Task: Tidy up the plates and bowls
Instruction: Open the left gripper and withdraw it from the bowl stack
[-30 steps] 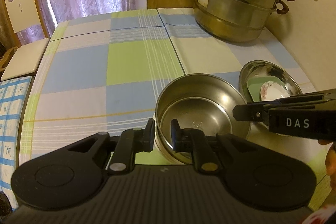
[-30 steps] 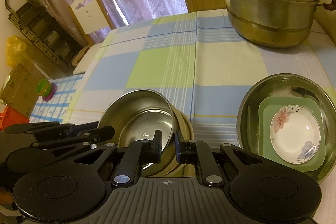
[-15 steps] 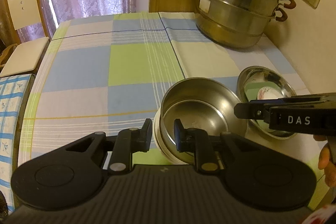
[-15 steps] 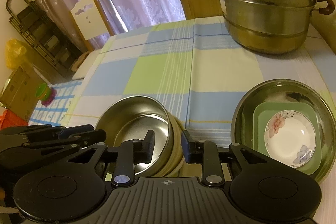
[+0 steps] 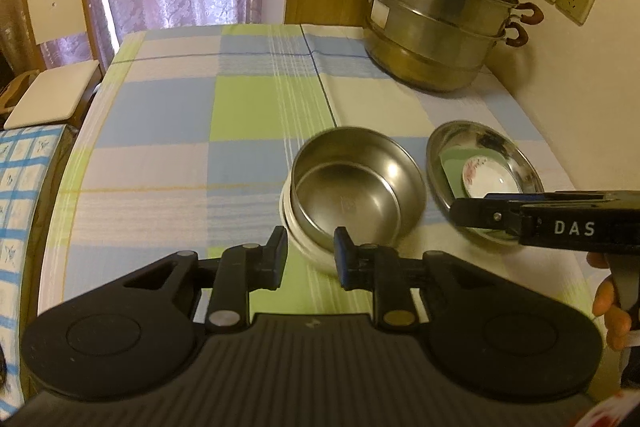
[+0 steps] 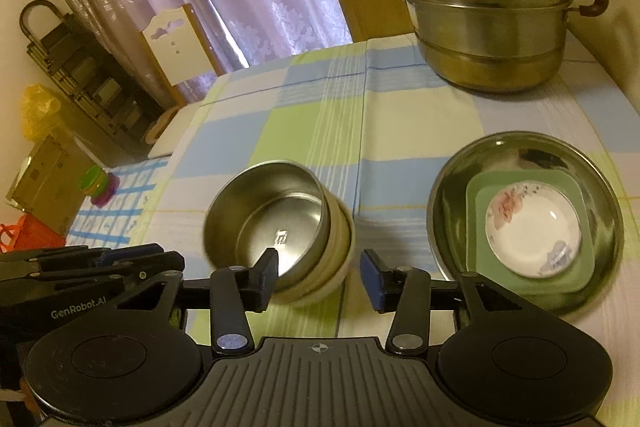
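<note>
On the checked tablecloth [image 5: 168, 115], the steel bowl [image 6: 276, 223] sits nested, seemingly tilted.

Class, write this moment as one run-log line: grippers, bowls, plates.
left gripper: open, empty | right gripper: open, empty | steel bowl: nested in cream bowl | floral dish on green plate in steel basin
</note>
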A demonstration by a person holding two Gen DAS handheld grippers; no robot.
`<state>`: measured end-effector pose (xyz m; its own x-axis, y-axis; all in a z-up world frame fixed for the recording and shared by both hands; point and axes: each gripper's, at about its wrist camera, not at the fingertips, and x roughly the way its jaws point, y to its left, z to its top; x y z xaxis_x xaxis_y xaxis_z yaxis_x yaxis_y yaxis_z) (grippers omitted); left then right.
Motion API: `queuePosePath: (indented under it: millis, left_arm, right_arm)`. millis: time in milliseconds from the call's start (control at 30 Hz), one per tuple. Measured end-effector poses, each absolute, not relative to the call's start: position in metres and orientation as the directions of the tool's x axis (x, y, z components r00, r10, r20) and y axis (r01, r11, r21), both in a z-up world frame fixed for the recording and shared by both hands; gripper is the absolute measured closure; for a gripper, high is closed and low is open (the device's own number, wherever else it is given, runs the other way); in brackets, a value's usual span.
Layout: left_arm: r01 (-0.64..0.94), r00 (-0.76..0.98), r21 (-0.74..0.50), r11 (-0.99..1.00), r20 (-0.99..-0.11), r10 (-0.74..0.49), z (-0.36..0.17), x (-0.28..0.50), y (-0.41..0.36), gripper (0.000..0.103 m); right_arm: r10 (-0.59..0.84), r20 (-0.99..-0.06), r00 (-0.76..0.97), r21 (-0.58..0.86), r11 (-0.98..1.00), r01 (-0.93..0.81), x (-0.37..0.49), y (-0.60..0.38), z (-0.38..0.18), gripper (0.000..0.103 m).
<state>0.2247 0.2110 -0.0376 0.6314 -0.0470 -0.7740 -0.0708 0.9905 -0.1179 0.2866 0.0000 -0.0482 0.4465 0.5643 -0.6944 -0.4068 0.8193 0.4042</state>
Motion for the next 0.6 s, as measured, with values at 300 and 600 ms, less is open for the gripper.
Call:
queuePosePath:
  millis: [300, 600]
  left_arm:
    - [-0.085, 0.59, -0.125, 0.989, -0.806, -0.051, -0.042, 0.181, 0.18, 0.08]
    - [-0.112, 0.57, -0.123, 0.986, -0.821, -0.038, -0.045, 0.142, 0.15, 0.08]
  right_arm:
    - [0.57, -0.713, 0.409, 0.4, 0.809, -0.43, 0.241, -0.021, -0.051, 0.049]
    - [0.558, -0.74, 0.376, 0.385, 0.81, -0.443, 0.203, -0.046, -0.062, 0.047]
